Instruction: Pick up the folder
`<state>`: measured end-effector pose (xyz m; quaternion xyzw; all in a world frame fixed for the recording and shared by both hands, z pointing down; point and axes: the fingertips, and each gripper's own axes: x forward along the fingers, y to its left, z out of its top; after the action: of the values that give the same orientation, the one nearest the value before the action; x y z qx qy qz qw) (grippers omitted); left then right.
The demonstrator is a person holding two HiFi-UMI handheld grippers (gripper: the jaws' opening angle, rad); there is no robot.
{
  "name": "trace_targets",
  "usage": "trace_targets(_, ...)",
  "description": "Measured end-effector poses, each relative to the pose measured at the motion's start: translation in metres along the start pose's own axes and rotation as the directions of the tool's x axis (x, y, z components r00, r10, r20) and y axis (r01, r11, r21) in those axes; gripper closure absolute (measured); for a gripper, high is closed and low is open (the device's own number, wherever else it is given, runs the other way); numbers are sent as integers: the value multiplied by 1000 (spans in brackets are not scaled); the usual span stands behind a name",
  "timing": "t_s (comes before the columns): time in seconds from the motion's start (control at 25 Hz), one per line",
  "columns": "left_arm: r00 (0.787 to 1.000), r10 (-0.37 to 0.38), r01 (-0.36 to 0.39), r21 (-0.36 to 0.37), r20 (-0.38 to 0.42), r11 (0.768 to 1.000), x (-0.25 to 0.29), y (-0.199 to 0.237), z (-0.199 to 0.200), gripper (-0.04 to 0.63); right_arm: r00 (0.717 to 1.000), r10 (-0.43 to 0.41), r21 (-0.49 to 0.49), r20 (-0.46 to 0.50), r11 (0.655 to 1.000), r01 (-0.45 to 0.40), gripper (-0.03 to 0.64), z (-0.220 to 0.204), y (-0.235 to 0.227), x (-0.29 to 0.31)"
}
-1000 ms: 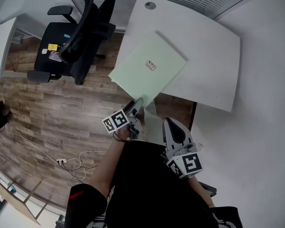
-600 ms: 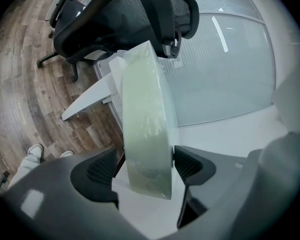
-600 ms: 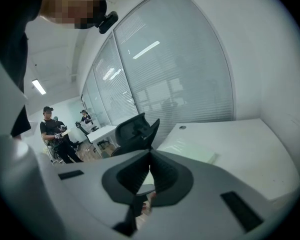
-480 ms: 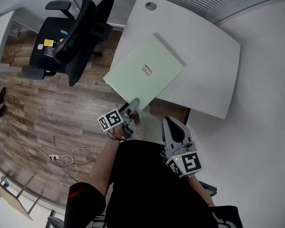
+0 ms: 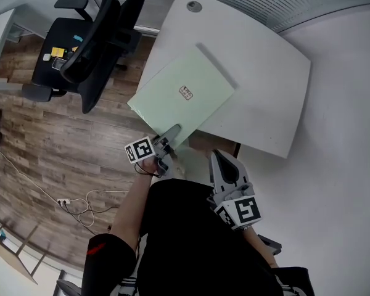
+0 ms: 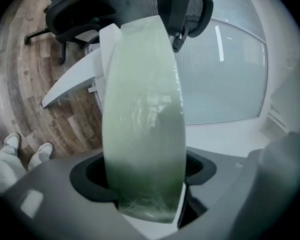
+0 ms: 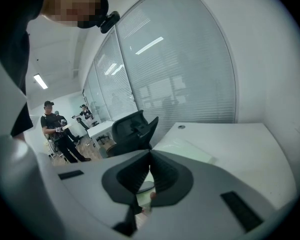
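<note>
While the folder (image 5: 184, 94) overhung the surface's (image 5: 265, 66) near-left edge, the left tongs (image 5: 172, 131), jaws just widened, straddled its corner, seemingly unclamped; the right tongs (image 5: 217, 159) were shut, empty.

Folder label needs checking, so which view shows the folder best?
Head view: the whole folder lies flat on the table, label up, one corner past the edge. The left gripper view gives only a blurred close strip of it; the right gripper view, a far, low sliver on the table.
</note>
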<state>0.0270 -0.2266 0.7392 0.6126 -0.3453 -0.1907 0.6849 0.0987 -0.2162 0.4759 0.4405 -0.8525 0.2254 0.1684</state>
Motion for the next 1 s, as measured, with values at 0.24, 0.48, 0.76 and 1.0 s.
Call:
trace_targets(0.24,998,-34,35,12,-51,999,6,-1,1,249,1000,-14,-1,-8,1000,14,618,1,-14,4)
trace_targets(0.48,998,-47,46,-8,-45,999,7,-2,1,259,1000,3,6,-13,1000,-3,619,2,-16,10)
trace_targets(0.76,998,-52,51,-4,-42,999,-1,-4,-2,278,1000,31,-1,-4,1000,-31,618,3,-3,15)
trace_targets(1.0,998,-52,52,-1,-44,999,-12,-7,-1,291,1000,9,17,4,1000,-10,618,0,-2,10)
